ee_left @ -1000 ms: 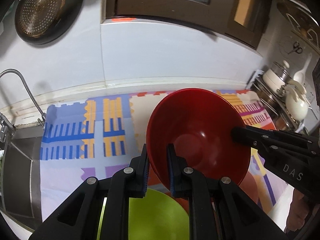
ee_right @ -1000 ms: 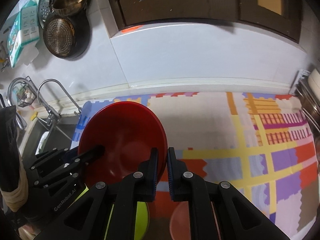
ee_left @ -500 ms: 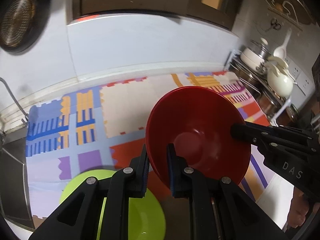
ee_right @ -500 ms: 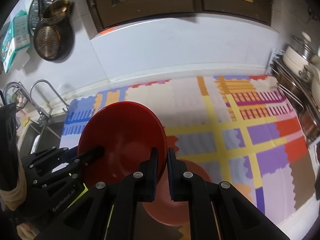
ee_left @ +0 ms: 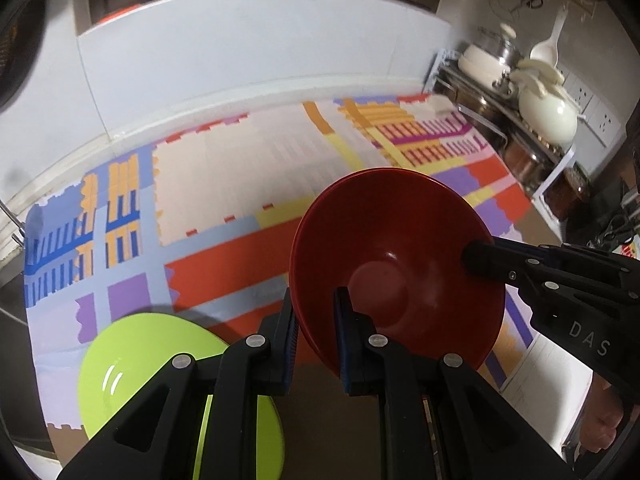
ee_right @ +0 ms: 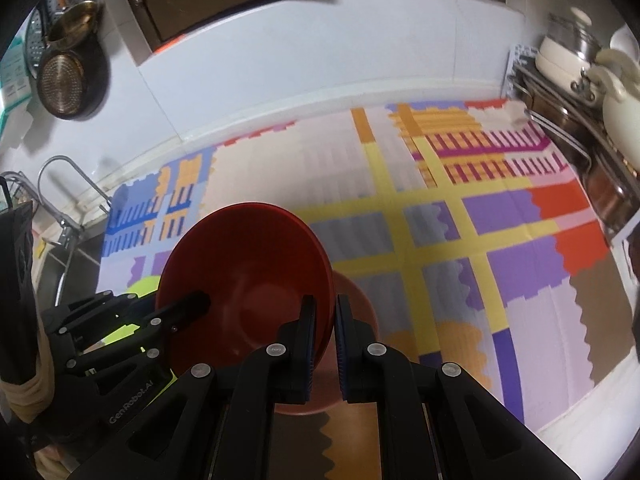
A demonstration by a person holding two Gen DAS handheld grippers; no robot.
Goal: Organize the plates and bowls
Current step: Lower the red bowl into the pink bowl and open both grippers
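Rightward now, both tools (ee_left: 314, 332) grip red bowl (ee_left: 400, 264); labels "DAS", "GenRobot.AI".

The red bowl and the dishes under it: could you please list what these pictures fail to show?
- Orange plate: right wrist view, mostly behind the red bowl and the right gripper.
- Green plate: left wrist view, near half covered by the left gripper.
- Whether the bowl is single or stacked: unclear.
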